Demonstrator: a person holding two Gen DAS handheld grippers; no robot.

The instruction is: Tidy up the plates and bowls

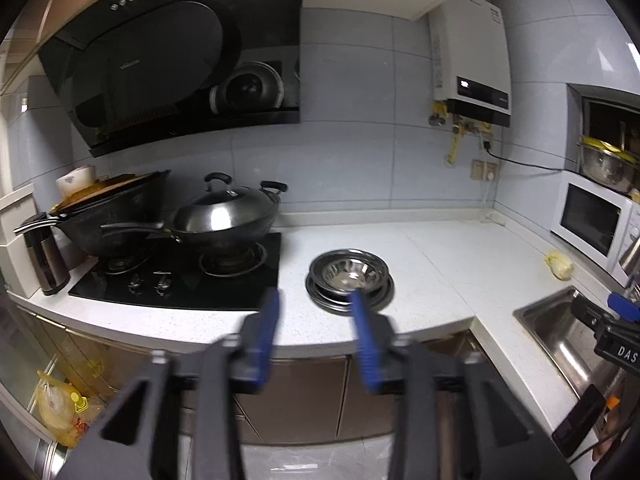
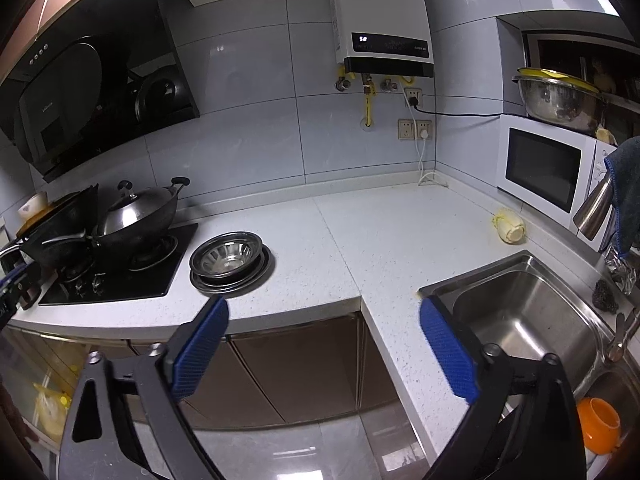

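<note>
From the left wrist, the left gripper [image 1: 316, 300] hangs unclenched and empty before a white countertop [image 1: 440, 256], where stacked steel bowls and plates [image 1: 349, 274] sit just beside the black hob [image 1: 180, 276]. From the right wrist, the right gripper [image 2: 324, 312] gapes wide, empty, between that stack [image 2: 228, 260] and the steel sink [image 2: 520, 312].

A steel bowl [image 1: 347, 271] sits nested on stacked steel plates [image 1: 352, 296].

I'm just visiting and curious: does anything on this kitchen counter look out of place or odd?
One thing: a pale yellow lump lies loose on the white counter near the microwave; what it is I can't tell. The metal bowl sits neatly on its stacked plates beside the stove.
</note>
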